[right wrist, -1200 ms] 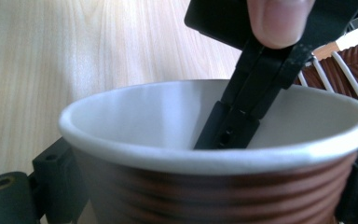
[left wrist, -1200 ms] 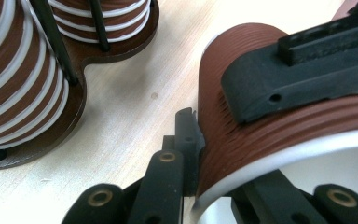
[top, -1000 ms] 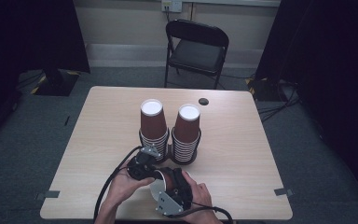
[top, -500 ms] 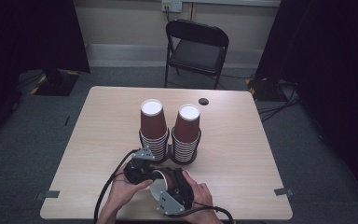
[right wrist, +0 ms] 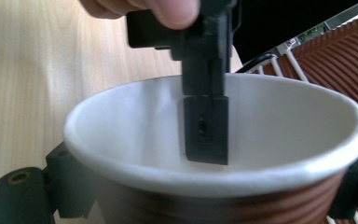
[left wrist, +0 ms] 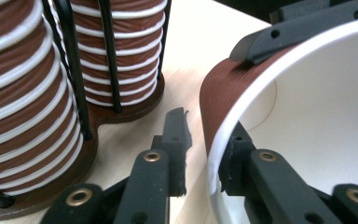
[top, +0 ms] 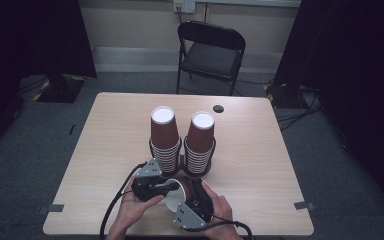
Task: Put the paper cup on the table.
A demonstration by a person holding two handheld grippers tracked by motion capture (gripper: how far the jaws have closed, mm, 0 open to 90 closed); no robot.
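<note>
Held on its side just above the near part of the surface (top: pixel 260 165), in front of the two stacks (top: pixel 164 145) of like cups: one brown ribbed paper cup (top: pixel 174 200), white mouth turned toward the left gripper (top: pixel 174 186). Clasped around its body by the right gripper (top: pixel 187 191), one of the jaws on each flank of the ribbed wall, pressing there; seen the same way in the right gripper view, with dark pads at both sides of the cup (right wrist: pixel 214 154). Have just been closing, those jaws, with the cup between them, most likely to take its full weight and keep it from rolling. Straddled at the rim by the left gripper (left wrist: pixel 205 135): one of its jaws inside the mouth, the other outside with a visible gap to the brown wall (left wrist: pixel 223 93). Have just been opening, so released rather than pinching, though the cup's wall stands between them. Reads as a handover, or as a loosening of the cup after pulling it free of its neighbours: a rim pinch to separate, then a firmer body grip for carrying. Kept low and close to the person, probably so that a slip ends on the surface and not on the floor. Racked upright behind, rims up in neat rings inside the black rods of a wooden holder (left wrist: pixel 121 112), the remaining cups, near enough for a short reach and well clear of both hands.
</note>
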